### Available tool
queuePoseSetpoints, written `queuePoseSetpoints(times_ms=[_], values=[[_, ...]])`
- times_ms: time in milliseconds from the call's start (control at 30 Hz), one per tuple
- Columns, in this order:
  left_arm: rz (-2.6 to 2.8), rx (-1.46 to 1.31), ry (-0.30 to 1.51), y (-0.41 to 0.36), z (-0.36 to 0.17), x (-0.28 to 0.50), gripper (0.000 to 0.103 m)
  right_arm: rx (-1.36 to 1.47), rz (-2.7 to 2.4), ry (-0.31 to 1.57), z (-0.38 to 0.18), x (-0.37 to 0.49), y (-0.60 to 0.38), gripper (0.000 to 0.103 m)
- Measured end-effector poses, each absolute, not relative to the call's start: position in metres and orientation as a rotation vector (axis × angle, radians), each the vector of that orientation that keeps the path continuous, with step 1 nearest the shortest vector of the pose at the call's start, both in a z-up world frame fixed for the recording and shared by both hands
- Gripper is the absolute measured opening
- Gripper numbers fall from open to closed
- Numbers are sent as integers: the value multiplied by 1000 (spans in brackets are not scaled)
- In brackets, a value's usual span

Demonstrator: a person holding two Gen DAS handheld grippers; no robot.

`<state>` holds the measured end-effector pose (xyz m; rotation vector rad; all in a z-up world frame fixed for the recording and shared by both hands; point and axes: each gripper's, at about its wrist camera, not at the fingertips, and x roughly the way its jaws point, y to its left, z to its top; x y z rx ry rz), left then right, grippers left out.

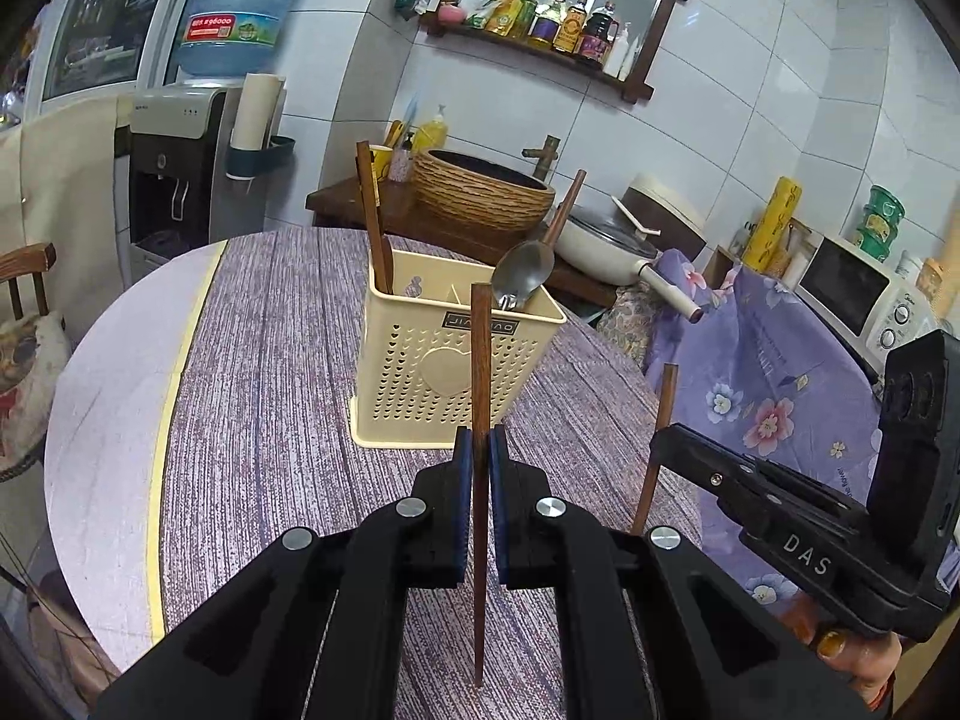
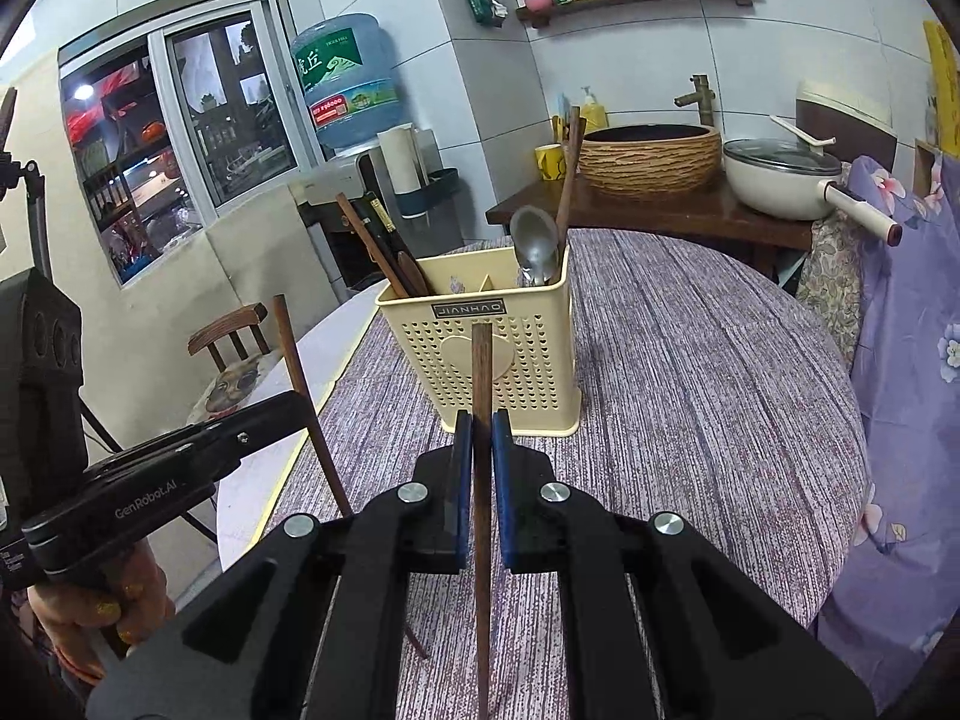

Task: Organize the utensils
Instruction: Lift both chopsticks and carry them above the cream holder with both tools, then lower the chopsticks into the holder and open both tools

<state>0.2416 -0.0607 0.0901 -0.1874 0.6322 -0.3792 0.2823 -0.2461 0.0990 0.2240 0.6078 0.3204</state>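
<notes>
Each tool pinches 1 upright wooden chopstick: the left gripper holds the left chopstick, the right gripper the right chopstick. Both should be lifted above the rim of the cream caddy just ahead, tips down, and dropped beside the spoon. A purple striped tablecloth covers the round table; beyond, a tiled kitchen wall with a woven basin.

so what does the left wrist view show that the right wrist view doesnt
Only the left wrist view shows the microwave and the right gripper from outside. Only the right wrist view shows the window and the left gripper from outside. Both show the cream utensil holder with a metal spoon in it, and each gripper clamping an upright wooden chopstick.
</notes>
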Motion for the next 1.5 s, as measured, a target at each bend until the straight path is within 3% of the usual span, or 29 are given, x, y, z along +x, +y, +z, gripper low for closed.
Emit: queuePoseSetpoints(times_ms=[600,1300,1500], values=[[-381,-177,565,-58,120,246,7,205,333,535,135,280,-248,8],[-256,-120,373,-61,261,321,6,127,260,347,298,365,-250,8],[-214,-125,386,-74,237,345,6,125,228,349,283,395,-247,8]])
